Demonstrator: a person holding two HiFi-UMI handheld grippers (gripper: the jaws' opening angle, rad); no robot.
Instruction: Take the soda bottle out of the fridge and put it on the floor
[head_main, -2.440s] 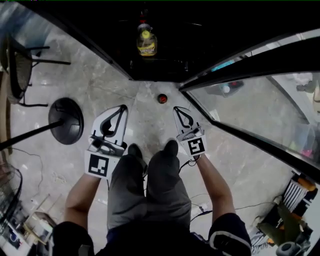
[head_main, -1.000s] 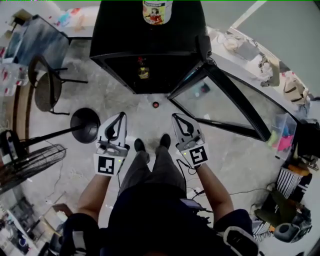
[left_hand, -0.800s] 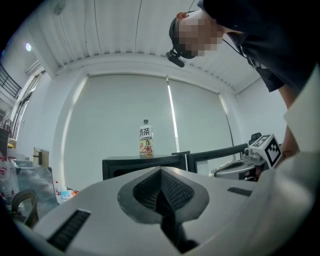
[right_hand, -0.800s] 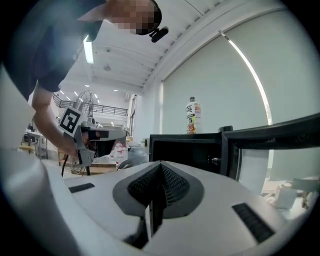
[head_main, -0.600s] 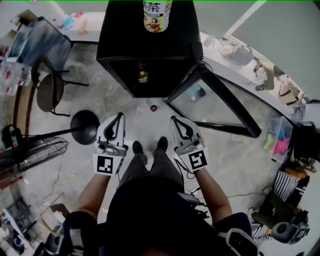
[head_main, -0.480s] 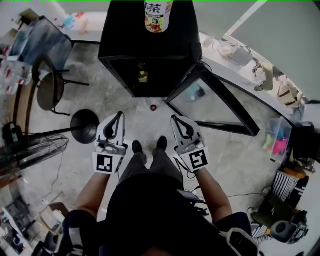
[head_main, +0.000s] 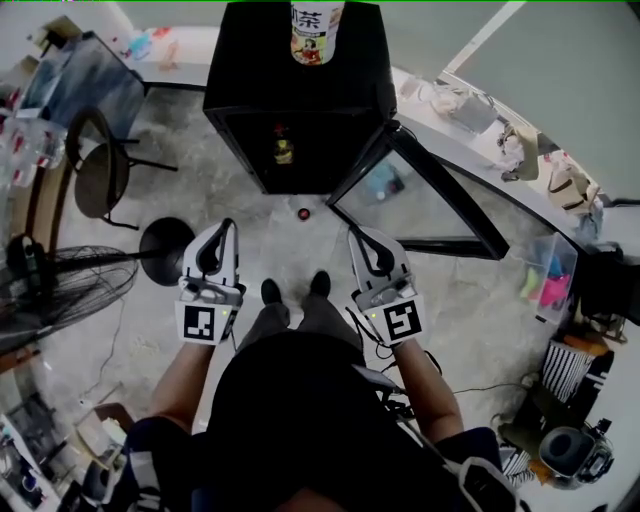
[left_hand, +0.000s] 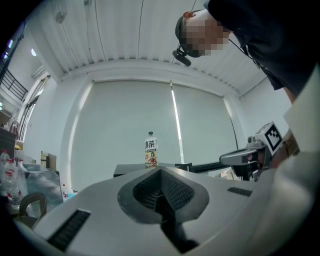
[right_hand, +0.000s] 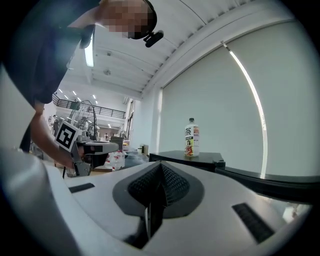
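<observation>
Head view: the soda bottle (head_main: 284, 148) stands inside the open black fridge (head_main: 250, 60), and a tea bottle (head_main: 316, 22) labelled "茶" sits on top. Left gripper view: the left gripper (left_hand: 160, 180) is closed, with nothing between its jaws. Right gripper view: the right gripper (right_hand: 157, 176) is likewise closed and empty.

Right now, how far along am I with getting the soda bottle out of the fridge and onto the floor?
Done: the fridge door stands open. In hand: nothing; the left gripper and right gripper are both shut and empty, short of the fridge. Left: the soda bottle sits inside the fridge, so reaching in, gripping it and setting it on the floor all remain.
</observation>
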